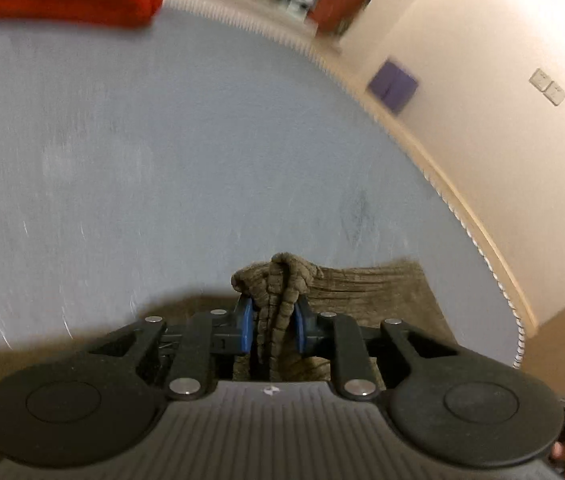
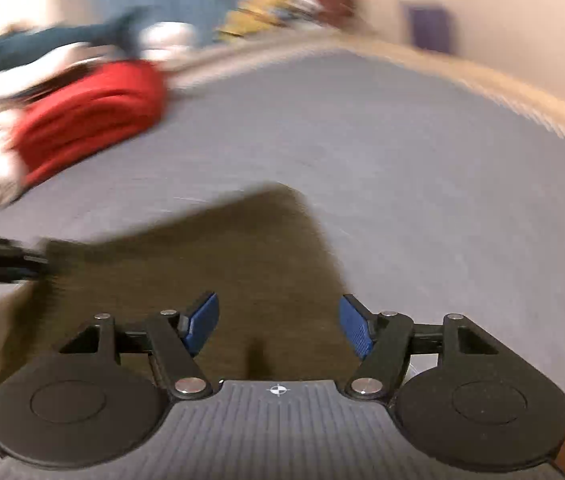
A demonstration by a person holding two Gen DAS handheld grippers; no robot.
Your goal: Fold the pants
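Dim warm light, fisheye bending, heavy motion blur.

Pants (image 1: pixel 282 280): olive-brown ribbed corduroy cloth, matt; surface (image 1: pixel 202 140): grey matt fabric; tongs (image 1: pixel 272 330): matt black plastic, blue ridged pads (image 1: pixel 247 328), shiny metal pins (image 1: pixel 183 385).

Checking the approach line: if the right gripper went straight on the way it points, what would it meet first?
Probably the brown pants, spread just ahead of the right gripper, whose jaws stand open and empty. Beyond lies the grey bed. Blur leaves depth uncertain.
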